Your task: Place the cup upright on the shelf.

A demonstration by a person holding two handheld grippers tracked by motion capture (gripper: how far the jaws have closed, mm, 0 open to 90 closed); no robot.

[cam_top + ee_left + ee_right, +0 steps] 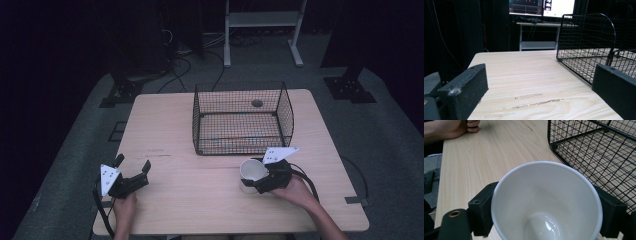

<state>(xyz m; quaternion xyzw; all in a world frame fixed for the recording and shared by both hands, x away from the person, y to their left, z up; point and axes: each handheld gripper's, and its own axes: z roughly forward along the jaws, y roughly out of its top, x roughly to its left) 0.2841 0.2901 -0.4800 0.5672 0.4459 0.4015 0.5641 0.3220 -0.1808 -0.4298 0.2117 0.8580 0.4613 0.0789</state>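
Note:
A white cup (251, 170) is at the table's front right, just in front of the black wire basket (197, 120). My right gripper (255, 181) is shut on it, one black jaw on each side of its wall. In the right gripper view the empty cup (546, 202) has its mouth toward the camera, the right gripper (546, 213) clamped around it and the basket (594, 145) close behind on the right. My left gripper (133, 163) rests at the front left, open with nothing between its fingers. In its own view the left gripper (541, 95) points across bare wood toward the basket (586, 37).
The light wooden table (200, 200) stands on grey floor, with stand legs and cables beyond its far edge. The basket sits at the middle back and holds nothing I can see. The person's other hand (454, 128) lies at the table's near edge.

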